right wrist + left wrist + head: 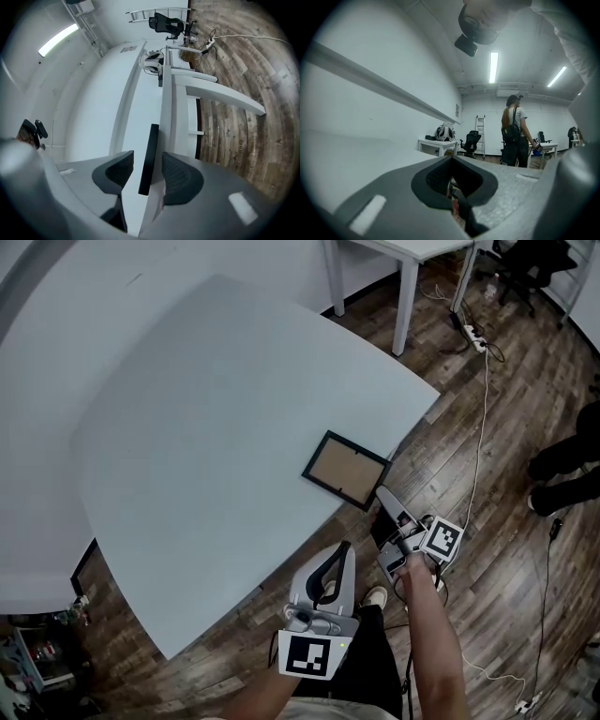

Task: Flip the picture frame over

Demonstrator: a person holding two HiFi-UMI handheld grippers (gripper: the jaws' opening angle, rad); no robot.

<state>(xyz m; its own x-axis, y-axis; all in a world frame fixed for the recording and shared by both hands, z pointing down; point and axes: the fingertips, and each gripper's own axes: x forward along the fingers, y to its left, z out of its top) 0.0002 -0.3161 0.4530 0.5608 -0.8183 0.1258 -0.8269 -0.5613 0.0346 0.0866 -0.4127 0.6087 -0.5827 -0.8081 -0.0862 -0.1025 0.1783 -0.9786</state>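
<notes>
Picture frame (pixel 346 470) edge at the bench (pixel 206 427) corner sits between the released right hand-held gripper (pixel 383 492) jaws; left hand-held gripper (pixel 344 549) clenched.

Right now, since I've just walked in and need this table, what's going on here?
A person holds a gripper in each hand. The right gripper straddles an edge of the picture frame, jaws apart, not pressing it. The frame lies flat near the edge of the white table, brown side up. The left gripper hangs shut, off the table.
</notes>
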